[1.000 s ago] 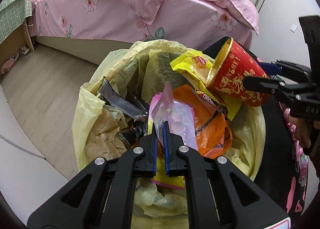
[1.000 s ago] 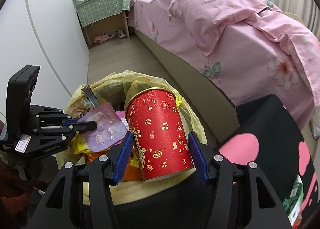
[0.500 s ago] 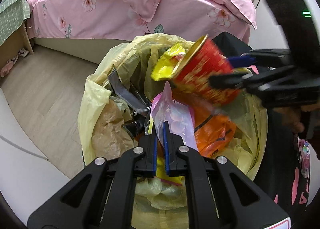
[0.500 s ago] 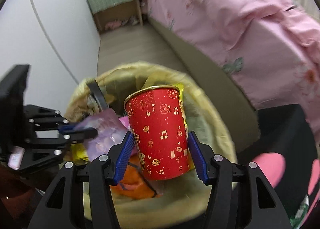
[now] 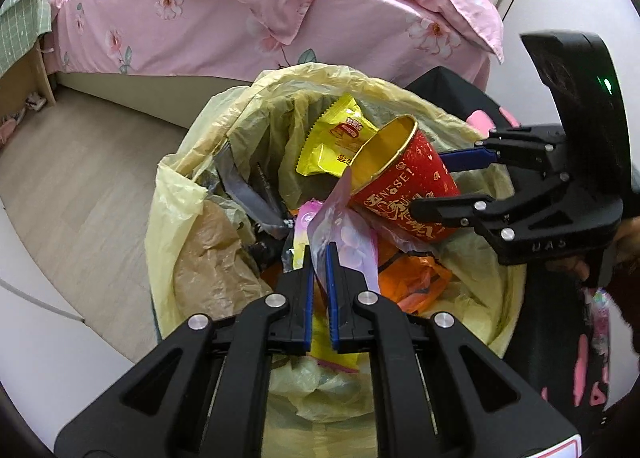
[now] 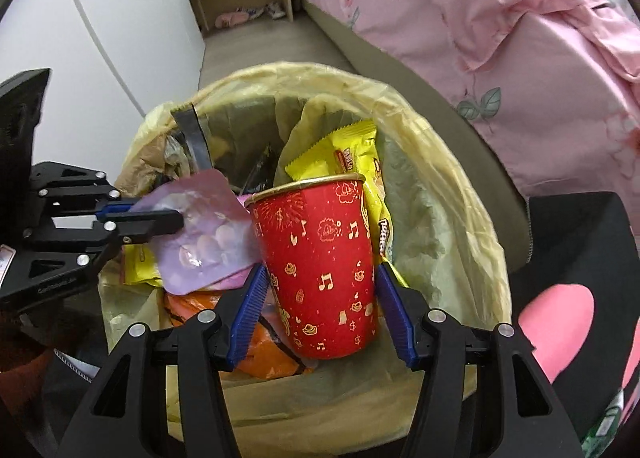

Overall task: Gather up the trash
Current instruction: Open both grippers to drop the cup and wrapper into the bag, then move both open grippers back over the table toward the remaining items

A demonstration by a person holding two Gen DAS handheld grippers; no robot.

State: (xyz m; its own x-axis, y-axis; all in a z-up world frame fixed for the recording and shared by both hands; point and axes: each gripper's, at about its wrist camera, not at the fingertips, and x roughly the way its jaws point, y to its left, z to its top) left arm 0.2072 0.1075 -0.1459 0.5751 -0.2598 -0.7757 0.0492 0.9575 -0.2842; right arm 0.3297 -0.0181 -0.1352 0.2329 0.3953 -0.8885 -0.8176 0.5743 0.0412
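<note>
The right claw (image 6: 320, 298) is spread wide and grasps a red paper cup (image 6: 320, 266) by its lower half, a blue pad pressed to each side; the cup, printed with gold notes and charms and gold inside, leans with its mouth away from the claw, over the bin lined with a yellow bag (image 6: 460, 194). The left claw (image 5: 319, 258) is clenched almost fully on the edge of a thin purple pouch (image 5: 344, 234), which stands up just ahead of its tips and touches the cup's side. Under both claws the bin holds a yellow snack wrapper (image 5: 340, 138) and an orange wrapper (image 5: 416, 282).
</note>
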